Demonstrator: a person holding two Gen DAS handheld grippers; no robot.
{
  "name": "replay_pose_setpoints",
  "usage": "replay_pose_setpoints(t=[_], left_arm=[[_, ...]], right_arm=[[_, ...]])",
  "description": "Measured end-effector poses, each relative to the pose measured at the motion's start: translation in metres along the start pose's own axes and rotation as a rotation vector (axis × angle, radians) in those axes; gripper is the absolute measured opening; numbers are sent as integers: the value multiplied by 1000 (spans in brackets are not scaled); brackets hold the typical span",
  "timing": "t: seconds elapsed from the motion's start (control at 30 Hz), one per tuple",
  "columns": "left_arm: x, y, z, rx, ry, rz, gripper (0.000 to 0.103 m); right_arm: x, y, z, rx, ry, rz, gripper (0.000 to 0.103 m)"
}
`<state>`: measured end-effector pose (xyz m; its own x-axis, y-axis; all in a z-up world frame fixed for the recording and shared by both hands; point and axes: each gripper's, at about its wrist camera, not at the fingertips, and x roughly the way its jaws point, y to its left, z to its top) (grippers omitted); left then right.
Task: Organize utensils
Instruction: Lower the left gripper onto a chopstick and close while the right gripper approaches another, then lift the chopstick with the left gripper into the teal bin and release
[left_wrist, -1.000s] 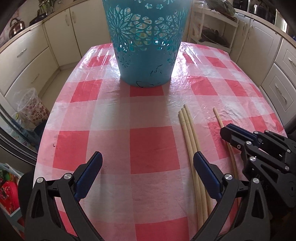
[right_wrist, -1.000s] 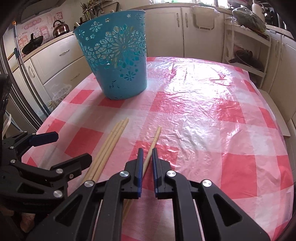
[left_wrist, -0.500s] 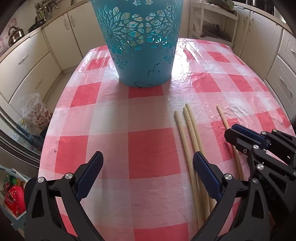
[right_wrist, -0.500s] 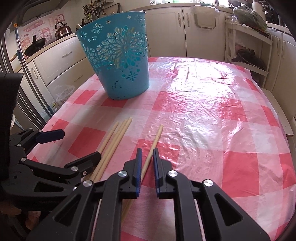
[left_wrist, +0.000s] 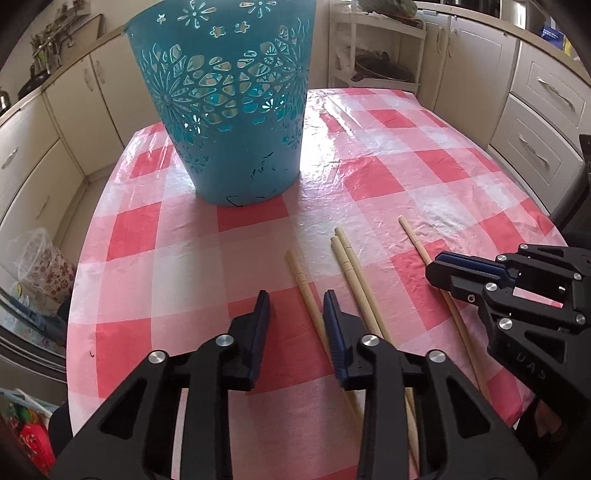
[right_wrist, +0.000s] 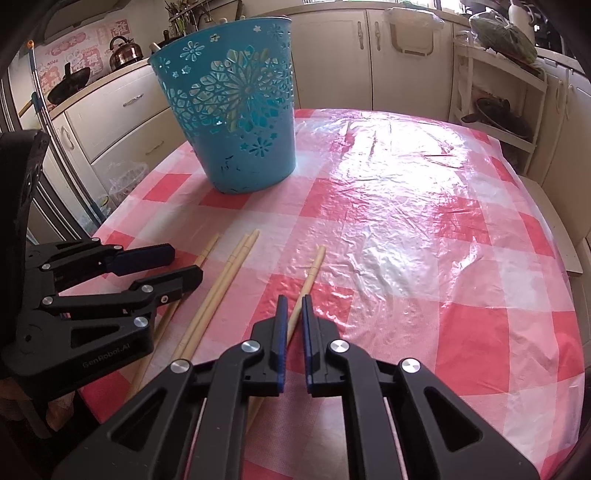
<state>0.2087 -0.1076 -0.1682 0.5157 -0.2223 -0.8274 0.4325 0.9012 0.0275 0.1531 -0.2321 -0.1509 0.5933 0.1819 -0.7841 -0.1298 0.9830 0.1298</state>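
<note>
A tall turquoise cut-out basket (left_wrist: 236, 147) (right_wrist: 236, 122) stands at the far left of the red-checked table (left_wrist: 166, 277). Several wooden chopsticks lie on the near side. My left gripper (left_wrist: 295, 297) (right_wrist: 186, 263) is closing its jaws around the leftmost chopstick (left_wrist: 304, 288). That stick lies beside the right pad, and the left pad stands clear of it. A pair of chopsticks (left_wrist: 354, 273) (right_wrist: 229, 273) rests just to its right. My right gripper (right_wrist: 293, 300) (left_wrist: 434, 267) is shut on the single rightmost chopstick (right_wrist: 314, 266), which lies flat on the cloth.
Cream kitchen cabinets ring the table. A white shelf rack (right_wrist: 498, 110) stands at the back right and a kettle (right_wrist: 125, 51) sits on the left counter. A bag-lined bin (left_wrist: 40, 258) is on the floor beyond the table's left edge.
The left jaws have gone from wide open to narrow. The leftmost chopstick has split off leftward from the other two. The right gripper has stayed put.
</note>
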Motion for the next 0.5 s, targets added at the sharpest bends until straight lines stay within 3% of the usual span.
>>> replay_pose_setpoints(t=[0.07, 0.27, 0.5], left_arm=[[1, 7, 2, 0, 7, 3, 10], [1, 29, 2, -32, 26, -21, 8], [4, 30, 3, -61, 28, 13, 8]], right_arm=[[2, 0, 3, -4, 6, -10, 8], [4, -13, 7, 42, 25, 0, 8], [2, -8, 4, 3, 6, -16, 8]])
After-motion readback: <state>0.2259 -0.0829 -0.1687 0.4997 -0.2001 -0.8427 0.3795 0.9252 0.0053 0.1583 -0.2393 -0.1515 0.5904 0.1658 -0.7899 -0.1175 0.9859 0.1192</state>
